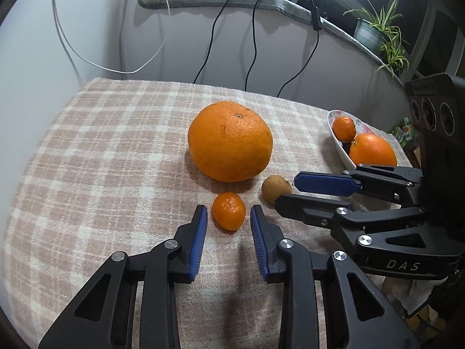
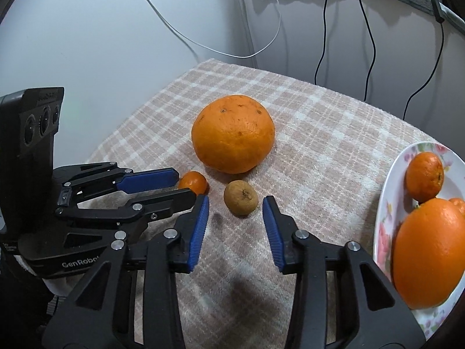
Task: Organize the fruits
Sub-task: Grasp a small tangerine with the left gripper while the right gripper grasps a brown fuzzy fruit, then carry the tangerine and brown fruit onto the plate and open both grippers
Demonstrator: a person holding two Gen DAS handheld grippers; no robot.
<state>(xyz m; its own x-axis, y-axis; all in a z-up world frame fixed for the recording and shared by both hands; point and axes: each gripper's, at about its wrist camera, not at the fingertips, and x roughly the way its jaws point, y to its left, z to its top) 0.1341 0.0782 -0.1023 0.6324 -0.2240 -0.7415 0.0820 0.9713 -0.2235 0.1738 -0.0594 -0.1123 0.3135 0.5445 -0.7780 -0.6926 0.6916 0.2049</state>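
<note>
Checked-cloth worktop (image 1: 101, 145), plate (image 2: 386, 203) already part loaded. Pick step: left gripper (image 1: 228, 215) open astride the small tangerine (image 1: 228, 211), right gripper (image 2: 236, 203) open around the brown fruit (image 2: 240, 197). Next: pinch both, lift, carry to plate.

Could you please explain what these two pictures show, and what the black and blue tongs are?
Each is a hand-held gripper with a camera looking along its two fingers. One picture is from the left gripper, the other from the right gripper; each also shows in the other's view. On the checked cloth lie a large orange, a small mandarin and a small brown fruit. A flowered plate holds more oranges. The left gripper's fingers flank the mandarin, the right's the brown fruit; neither is gripped yet.
</note>
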